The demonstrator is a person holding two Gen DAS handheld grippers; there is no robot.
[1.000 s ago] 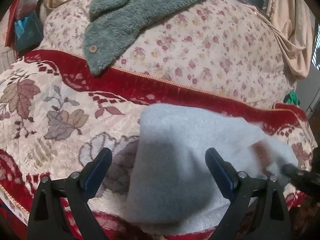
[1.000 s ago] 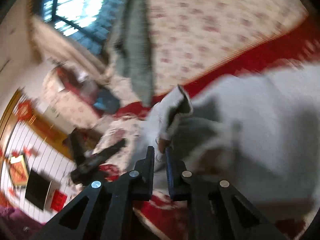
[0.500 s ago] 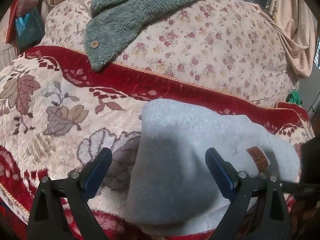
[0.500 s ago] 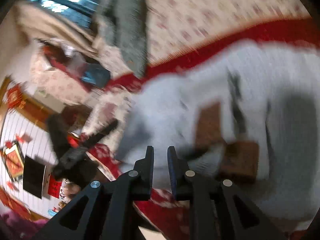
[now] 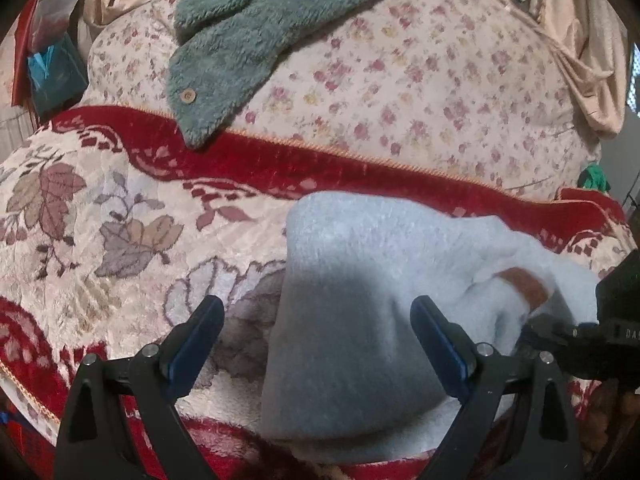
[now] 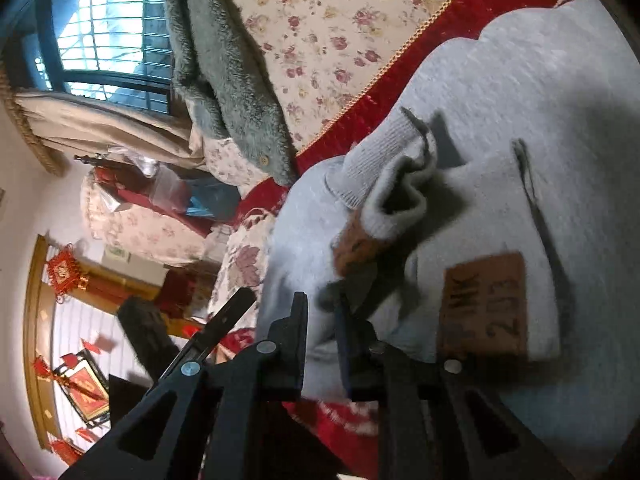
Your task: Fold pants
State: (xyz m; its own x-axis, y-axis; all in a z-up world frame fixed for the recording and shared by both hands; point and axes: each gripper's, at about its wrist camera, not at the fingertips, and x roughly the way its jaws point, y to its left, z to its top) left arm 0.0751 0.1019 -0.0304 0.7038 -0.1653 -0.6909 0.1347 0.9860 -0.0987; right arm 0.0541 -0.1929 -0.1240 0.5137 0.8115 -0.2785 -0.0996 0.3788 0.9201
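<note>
Left wrist view first. Left gripper (image 5: 314,308) parked wide open, one finger each side of the near folded edge of the pale grey pants (image 5: 360,264), nothing pinched. Hasn't budged over the last second. Pants sitting on the red and cream blanket (image 5: 120,200), near right part of the bed, with a green fleece thing (image 5: 240,40) flopped over the floral quilt (image 5: 400,80) further back. Over on the right edge, right gripper (image 5: 560,336) now poking in lower against the cloth than a second ago, and a bit of brown label (image 5: 524,284) showing blurry beside a fresh bump of fabric there.

Right wrist view next. Big change here: a second ago clamped shut on the leg end and carrying it over, now barely cracked apart at the right gripper (image 6: 320,300). Grey cloth visible through the narrow gap but doesn't look squeezed. Ribbed cuff (image 6: 384,176) dropped just past the fingertips, lying curled on top of the pants body, a little left of the brown patch (image 6: 484,304). Window (image 6: 108,40) way off in the far left.

So, by the look of it: leg end brought across and let go, fold basically laid. Cuff landed a bit scrunched though, so probably needs a tug or a pat flat before the next fold.
</note>
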